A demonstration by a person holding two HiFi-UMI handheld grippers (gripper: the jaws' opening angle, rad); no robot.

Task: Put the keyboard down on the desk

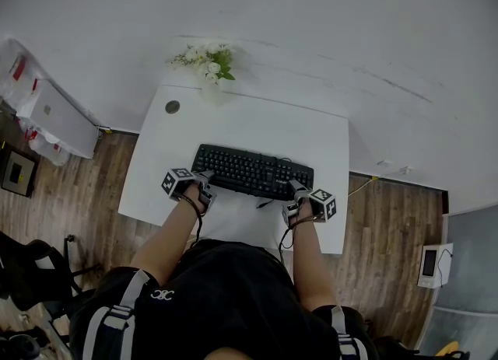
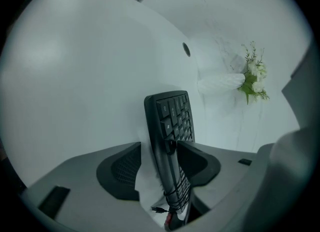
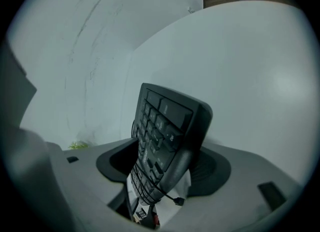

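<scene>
**Keyboard on the desk, both grippers loose around its ends**

Keyboard (image 1: 253,172) lies across the near middle of the white desk (image 1: 233,121), keys up and apparently flat. No view shows whether its underside sits fully on the top.

The left gripper (image 2: 159,146) has its jaws spread wide around the left end. One pad stands clear with desk showing in the gap, while the other sits right against the key face. The right gripper (image 3: 167,151) is likewise spread around the right end and presses on nothing I can see.

The main risk is in backing the grippers away. A pad close to the keys could catch an edge and drag or tip the keyboard toward the person, whose side of the desk is hidden by their body.

The thin black cord (image 2: 172,196) is wound around the keyboard's near part, with a loose plug lying between the jaws. A jaw that snags it would tug the keyboard along. Drawing one gripper back before the other would swing the keyboard round.

The desk top is smooth, white and probably slippery. It is bare apart from a round cable hole (image 1: 173,106) and a white vase of flowers (image 1: 210,63) at the far edge, well away from the keyboard. The desk stands against a white wall (image 1: 311,24) on a wood floor (image 1: 389,234).
</scene>
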